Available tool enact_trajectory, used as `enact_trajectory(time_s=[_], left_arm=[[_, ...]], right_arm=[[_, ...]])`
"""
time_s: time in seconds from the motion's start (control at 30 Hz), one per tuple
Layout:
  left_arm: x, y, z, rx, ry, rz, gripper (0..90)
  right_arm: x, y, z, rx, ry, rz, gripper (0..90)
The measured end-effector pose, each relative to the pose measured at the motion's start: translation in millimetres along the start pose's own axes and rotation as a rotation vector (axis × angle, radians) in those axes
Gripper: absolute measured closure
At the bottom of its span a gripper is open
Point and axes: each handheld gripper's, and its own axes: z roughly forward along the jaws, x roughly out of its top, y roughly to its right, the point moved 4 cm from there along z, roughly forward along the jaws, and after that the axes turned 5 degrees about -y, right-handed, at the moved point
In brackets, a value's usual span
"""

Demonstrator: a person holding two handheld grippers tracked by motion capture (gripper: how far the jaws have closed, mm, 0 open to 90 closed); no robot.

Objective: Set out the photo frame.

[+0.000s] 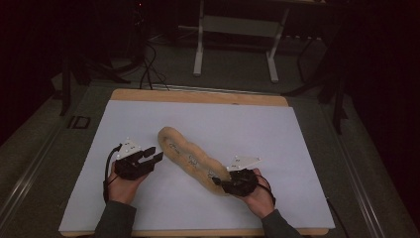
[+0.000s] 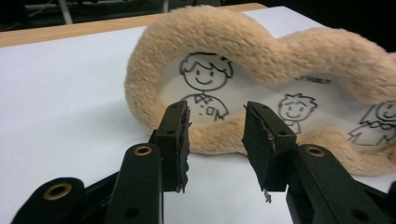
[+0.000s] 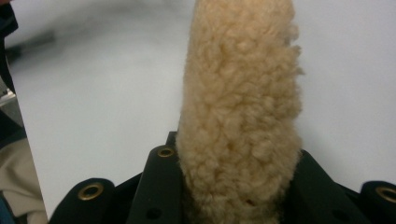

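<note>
High view: a long fleecy tan pouch point(image 1: 192, 159) lies slantwise on the white mat point(image 1: 277, 144). Your right gripper point(image 1: 221, 184) pinches its near end. Your left gripper point(image 1: 154, 157) hovers spread just beside the far end, touching nothing. Ease those jaws around the plush rim, square to it, before squeezing.

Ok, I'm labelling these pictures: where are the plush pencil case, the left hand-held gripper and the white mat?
plush pencil case point(image 1: 190, 157): high view, middle of its fuzzy body.
left hand-held gripper point(image 1: 151, 156): high view, between its fingertips.
white mat point(image 1: 247, 129): high view, bare surface.
</note>
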Motion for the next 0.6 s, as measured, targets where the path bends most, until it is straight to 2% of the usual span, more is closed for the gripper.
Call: enact_trajectory(time_s=[0.27, 0.6], left_arm=[[-2.0, -8.0, -2.5, 0.034, 0.006, -0.032, 60.2], [-3.4, -8.8, 4.9, 0.093, -0.026, -0.002, 59.6]], right_arm=[[-0.7, 1.4, -2.1, 0.016, 0.003, -0.020, 73.3], [-2.8, 1.0, -5.3, 0.031, 0.011, -0.043, 73.7]])
